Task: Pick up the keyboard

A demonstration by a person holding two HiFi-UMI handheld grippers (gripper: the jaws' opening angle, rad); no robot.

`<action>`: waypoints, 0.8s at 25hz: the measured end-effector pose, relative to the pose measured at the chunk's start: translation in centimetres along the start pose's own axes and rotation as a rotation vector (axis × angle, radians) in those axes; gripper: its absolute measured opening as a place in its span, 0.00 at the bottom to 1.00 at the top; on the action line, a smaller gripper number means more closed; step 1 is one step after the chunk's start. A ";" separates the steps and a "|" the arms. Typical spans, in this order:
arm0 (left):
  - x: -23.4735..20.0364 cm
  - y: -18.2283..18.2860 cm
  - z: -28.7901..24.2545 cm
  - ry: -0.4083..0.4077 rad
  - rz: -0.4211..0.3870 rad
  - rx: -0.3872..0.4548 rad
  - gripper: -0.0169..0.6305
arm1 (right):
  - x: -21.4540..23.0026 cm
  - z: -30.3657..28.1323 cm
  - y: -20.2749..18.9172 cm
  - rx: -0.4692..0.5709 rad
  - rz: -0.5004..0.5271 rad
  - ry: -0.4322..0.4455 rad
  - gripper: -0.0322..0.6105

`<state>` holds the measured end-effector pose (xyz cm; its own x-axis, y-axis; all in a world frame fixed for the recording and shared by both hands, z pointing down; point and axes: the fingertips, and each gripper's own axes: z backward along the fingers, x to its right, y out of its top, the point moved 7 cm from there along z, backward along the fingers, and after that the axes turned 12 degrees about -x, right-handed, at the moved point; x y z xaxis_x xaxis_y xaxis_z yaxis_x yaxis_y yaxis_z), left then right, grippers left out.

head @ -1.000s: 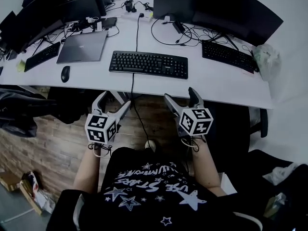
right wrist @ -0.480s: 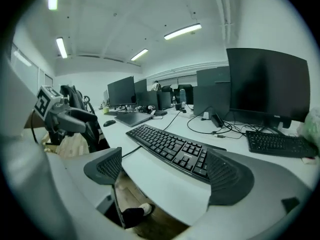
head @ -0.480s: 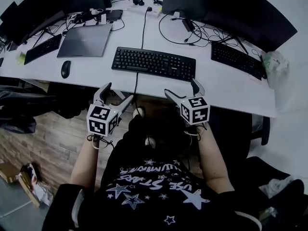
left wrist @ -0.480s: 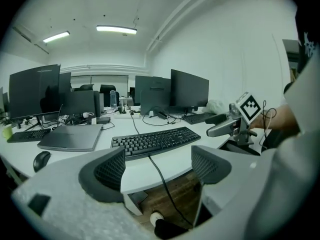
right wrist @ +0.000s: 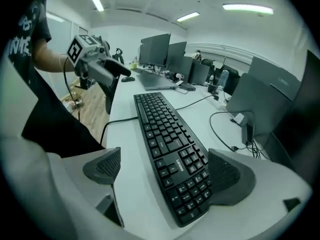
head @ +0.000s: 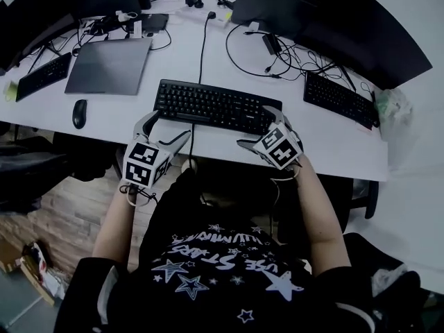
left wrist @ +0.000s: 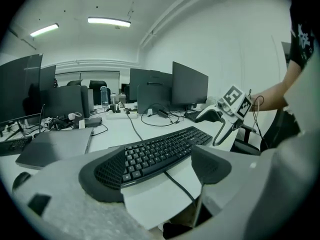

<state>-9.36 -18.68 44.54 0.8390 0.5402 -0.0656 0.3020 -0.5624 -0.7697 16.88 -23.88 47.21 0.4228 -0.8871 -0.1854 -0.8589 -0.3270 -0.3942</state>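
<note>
A black keyboard (head: pixel 211 106) lies flat near the front edge of the white desk (head: pixel 125 120), its cable (head: pixel 192 141) dropping over that edge. My left gripper (head: pixel 166 129) is open at the keyboard's left end, and in the left gripper view the keyboard (left wrist: pixel 155 151) shows just beyond the jaws of that gripper (left wrist: pixel 157 171). My right gripper (head: pixel 258 127) is open at the right end. Its jaws have just been opening, and in the right gripper view the keyboard (right wrist: pixel 170 154) lies between them. The near pad (right wrist: pixel 102 166) stands clear of it.
A closed laptop (head: pixel 107 64) and a mouse (head: pixel 80 113) lie left of the keyboard. A second keyboard (head: pixel 340 99) sits at the right, a third (head: pixel 41 76) at the far left. Monitors (head: pixel 326 19) and loose cables (head: pixel 277 54) line the back. A bag (head: pixel 390 103) rests at the desk's right end.
Both grippers moved from below the desk's front edge up to the keyboard's two ends. The right gripper rolled and tipped downward, so the keyboard's right end now lies between its jaws.
</note>
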 end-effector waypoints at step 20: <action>-7.0 3.2 -7.8 -0.170 -0.118 -0.108 0.65 | 7.2 -9.3 3.6 -0.435 0.249 0.323 0.86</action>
<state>-10.74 -29.18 47.50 0.7094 0.6987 -0.0925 0.4479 -0.5482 -0.7063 14.11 -34.44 52.81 0.1426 -0.9861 0.0854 -0.9893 -0.1393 0.0435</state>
